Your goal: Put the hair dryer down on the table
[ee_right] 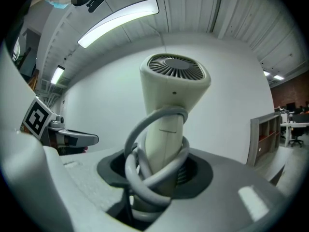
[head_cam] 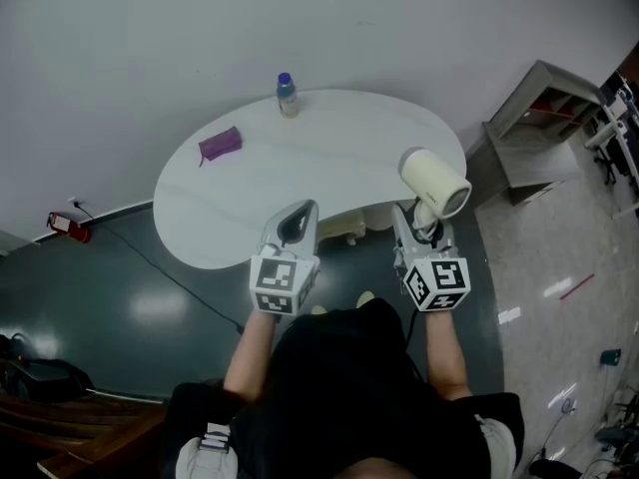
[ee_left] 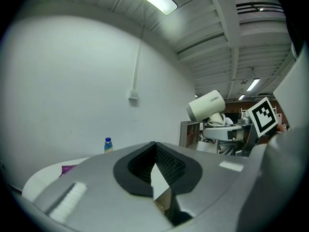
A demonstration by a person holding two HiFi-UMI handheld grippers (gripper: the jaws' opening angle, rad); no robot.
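A cream hair dryer (head_cam: 434, 181) stands upright in my right gripper (head_cam: 424, 230), over the near right edge of the white table (head_cam: 329, 158). In the right gripper view the jaws are shut on the hair dryer's (ee_right: 174, 86) handle, and its grey cord (ee_right: 145, 173) is looped around the handle at my right gripper (ee_right: 161, 175). My left gripper (head_cam: 293, 226) hovers at the table's near edge, to the left of the dryer. Its jaws (ee_left: 155, 163) meet at the tips with nothing between them. From the left gripper view the hair dryer (ee_left: 206, 105) shows at the right.
A small bottle with a blue cap (head_cam: 287, 95) stands at the table's far edge. A purple item (head_cam: 220, 146) lies at the far left. A grey shelf unit (head_cam: 539, 118) stands to the right of the table. A red object (head_cam: 68, 227) with a cable lies on the floor at left.
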